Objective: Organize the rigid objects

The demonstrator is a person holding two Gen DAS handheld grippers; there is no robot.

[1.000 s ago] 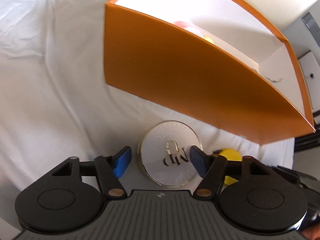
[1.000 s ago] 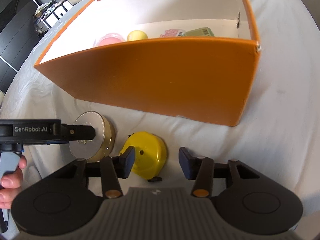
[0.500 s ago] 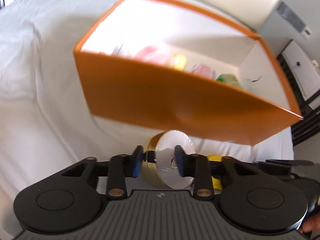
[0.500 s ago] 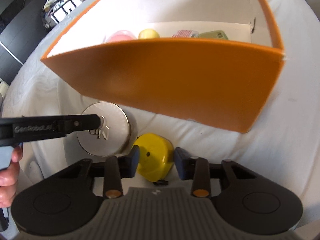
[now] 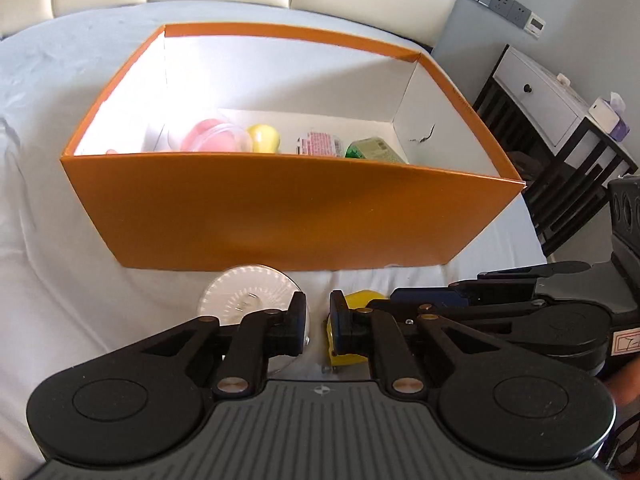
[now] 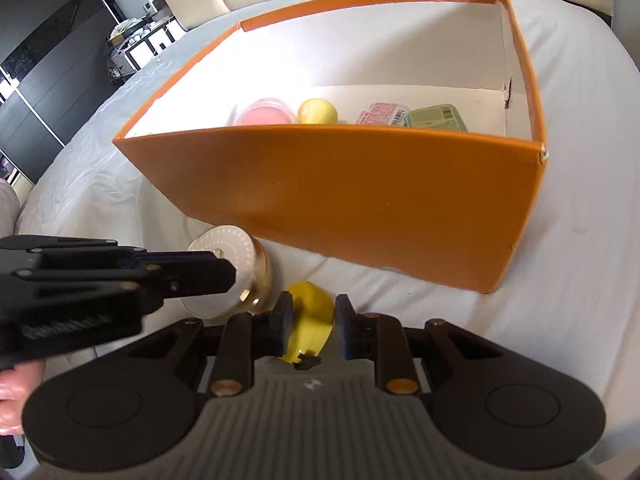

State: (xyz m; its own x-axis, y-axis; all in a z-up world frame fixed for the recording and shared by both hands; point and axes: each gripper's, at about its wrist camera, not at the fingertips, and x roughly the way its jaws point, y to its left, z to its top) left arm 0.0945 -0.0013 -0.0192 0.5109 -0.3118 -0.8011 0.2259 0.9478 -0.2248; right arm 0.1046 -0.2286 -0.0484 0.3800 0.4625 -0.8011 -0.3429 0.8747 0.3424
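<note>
An orange box (image 5: 280, 216) (image 6: 380, 200) stands on the white sheet. In front of it a round gold tin with a white lid (image 5: 244, 292) (image 6: 228, 240) is tipped up on its edge, lid towards me. My left gripper (image 5: 319, 320) (image 6: 224, 272) is shut, with the tin just left of its left finger; only cloth shows in the narrow gap. My right gripper (image 6: 315, 320) has its jaws closing on a yellow tape measure (image 6: 312, 308) (image 5: 360, 299), which fills the gap between the pads.
Inside the box lie a pink lidded tub (image 5: 208, 136), a yellow ball (image 5: 262, 138), a pink packet (image 5: 320, 144) and a green packet (image 5: 372, 150). A white side table (image 5: 536, 100) stands to the right. A hand (image 6: 12, 392) grips the left gripper's handle.
The left jaws went from wide around the flat tin to shut, and the tin tipped onto its edge. The left gripper rose and rolled. The right jaws narrowed onto the yellow tape measure.
</note>
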